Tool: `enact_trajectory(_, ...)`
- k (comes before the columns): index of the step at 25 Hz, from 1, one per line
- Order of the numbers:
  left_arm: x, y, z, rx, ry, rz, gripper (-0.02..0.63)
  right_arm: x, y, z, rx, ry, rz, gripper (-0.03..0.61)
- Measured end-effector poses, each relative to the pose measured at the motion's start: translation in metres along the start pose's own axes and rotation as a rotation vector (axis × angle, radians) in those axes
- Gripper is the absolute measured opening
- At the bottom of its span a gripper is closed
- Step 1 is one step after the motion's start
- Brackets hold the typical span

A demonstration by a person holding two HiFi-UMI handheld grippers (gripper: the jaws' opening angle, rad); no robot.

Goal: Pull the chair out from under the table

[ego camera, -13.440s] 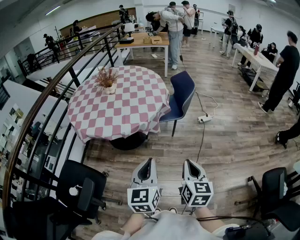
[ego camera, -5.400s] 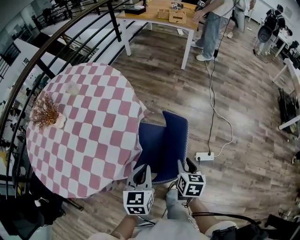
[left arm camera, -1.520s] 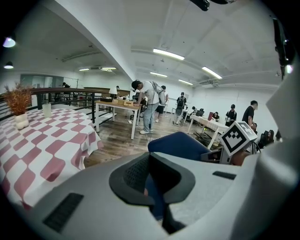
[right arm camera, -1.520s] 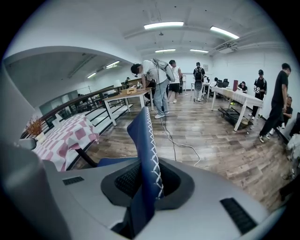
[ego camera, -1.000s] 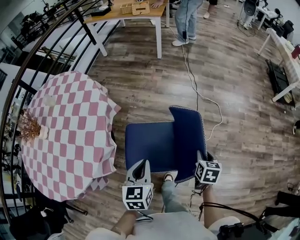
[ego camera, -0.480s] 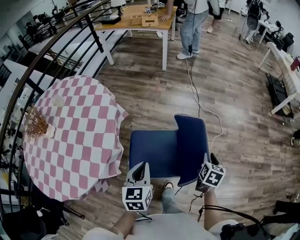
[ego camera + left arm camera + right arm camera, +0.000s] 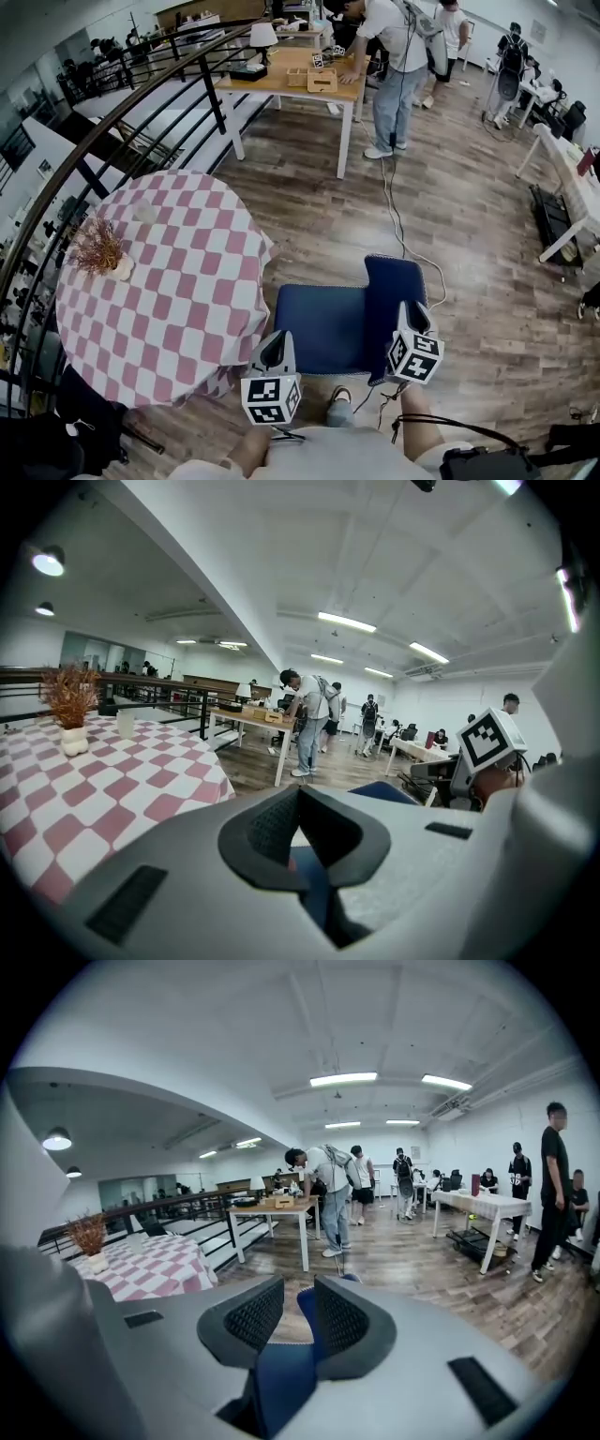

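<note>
A black railing (image 7: 216, 101) borders the wood-plank floor (image 7: 469, 234) near a pale worktable (image 7: 281, 84).

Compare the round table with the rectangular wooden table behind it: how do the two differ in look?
The round table is draped in a pink-and-white checked cloth hanging over its edge; the wooden table has a bare top on exposed white legs. The round table carries a potted dried plant; the wooden table carries small wooden boxes. Both stand on the plank floor beside the black railing.
</note>
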State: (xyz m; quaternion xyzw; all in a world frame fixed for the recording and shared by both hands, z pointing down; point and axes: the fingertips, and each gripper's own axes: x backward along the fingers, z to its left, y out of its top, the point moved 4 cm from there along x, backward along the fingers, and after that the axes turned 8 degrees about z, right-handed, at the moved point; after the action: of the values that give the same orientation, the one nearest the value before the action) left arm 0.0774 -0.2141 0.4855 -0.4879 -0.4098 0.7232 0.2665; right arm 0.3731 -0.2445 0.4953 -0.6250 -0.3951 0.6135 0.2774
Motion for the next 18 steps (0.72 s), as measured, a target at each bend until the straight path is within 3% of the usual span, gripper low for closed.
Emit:
enact_trajectory(7,0.037,0.018,0.042,0.015,0.034,-0.082,0.003,0.03,0.027,0.065,0.033,0.059,-0.175,0.064)
enact_trajectory(18,0.083,0.021,0.1,0.079,0.1,-0.155,0.003,0.058,0.014,0.142,0.102,0.126,-0.205,0.048)
